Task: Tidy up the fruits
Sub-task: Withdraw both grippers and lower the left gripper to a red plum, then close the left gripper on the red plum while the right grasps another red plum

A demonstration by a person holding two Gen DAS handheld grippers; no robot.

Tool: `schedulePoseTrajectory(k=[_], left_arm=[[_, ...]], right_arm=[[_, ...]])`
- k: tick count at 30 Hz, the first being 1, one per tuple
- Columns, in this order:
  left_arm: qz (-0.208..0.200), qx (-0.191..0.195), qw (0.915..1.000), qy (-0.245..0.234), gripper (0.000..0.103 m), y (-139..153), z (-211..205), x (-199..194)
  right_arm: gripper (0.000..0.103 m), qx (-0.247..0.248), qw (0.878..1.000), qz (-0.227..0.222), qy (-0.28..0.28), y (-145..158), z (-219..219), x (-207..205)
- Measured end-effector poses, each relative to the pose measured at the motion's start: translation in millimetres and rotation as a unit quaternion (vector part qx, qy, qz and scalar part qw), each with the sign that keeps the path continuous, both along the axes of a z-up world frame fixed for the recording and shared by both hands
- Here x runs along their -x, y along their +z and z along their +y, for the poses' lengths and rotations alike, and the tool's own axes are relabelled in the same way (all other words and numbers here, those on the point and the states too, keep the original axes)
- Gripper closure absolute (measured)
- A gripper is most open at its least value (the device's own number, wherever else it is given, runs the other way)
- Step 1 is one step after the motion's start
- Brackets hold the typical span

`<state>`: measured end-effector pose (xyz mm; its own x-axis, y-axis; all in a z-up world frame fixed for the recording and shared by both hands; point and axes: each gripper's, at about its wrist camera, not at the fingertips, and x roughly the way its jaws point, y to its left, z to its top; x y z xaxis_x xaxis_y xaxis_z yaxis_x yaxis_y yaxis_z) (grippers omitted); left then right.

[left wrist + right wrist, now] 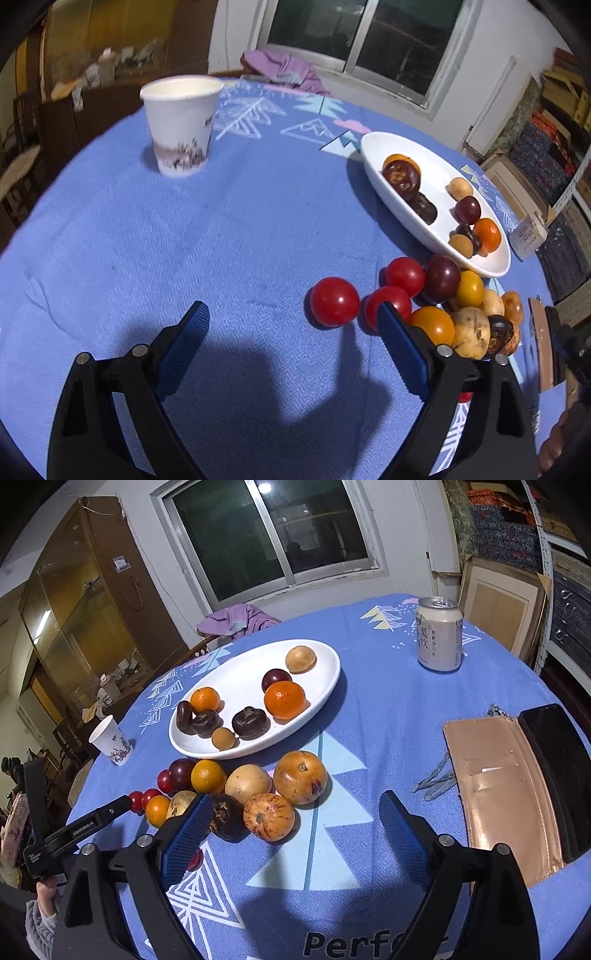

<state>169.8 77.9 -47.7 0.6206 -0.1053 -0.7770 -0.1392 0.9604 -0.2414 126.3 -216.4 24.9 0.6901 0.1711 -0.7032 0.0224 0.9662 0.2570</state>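
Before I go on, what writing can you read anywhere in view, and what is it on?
"GenRobot.AI": on the left hand-held gripper, along its arm.
"Perfe…": on the tablecloth, near edge; the rest is hidden by the right hand-held gripper.
Can: vertical Chinese characters, too small to read reliably.
Small box: print blurred, unreadable.
Paper cup: a pattern, no text.

Left wrist view: paper cup (pixel 181 125) blurred, print unreadable. Small box (pixel 527 236) at 3 o'clock, label illegible. Red fruit (pixel 391 306) partly hidden behind pad.
Right wrist view: tablecloth lettering (pixel 373 943) cut off at 6 o'clock. Dark fruit (pixel 226 818) partly hidden.
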Motion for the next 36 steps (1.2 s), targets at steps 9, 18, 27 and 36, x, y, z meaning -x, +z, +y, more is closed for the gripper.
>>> schedulePoseTrajectory(k=[9,18,27,36], left_arm=[[0.005,0.007,0.9998,0.015,0.018,-5,5,-15],[-0.001,0.003,0.9994,-0.036,0.046,0,-14,-22],[0.018,0.046,0.9973,-0.055,0.066,-1,-11,-26],[0.022,0.027,0.9978,-0.056,0.067,-1,-17,-22]], right_arm=[[0.009,-0.007,1.0,0.007,-0.002,-3,-2,-1],[0.009,0.005,1.0,0.02,-0.001,-10,1,-6],[0.009,0.016,1.0,0.025,0.0,-14,3,-8],[0.009,0.018,0.999,0.027,0.002,-17,3,-9]])
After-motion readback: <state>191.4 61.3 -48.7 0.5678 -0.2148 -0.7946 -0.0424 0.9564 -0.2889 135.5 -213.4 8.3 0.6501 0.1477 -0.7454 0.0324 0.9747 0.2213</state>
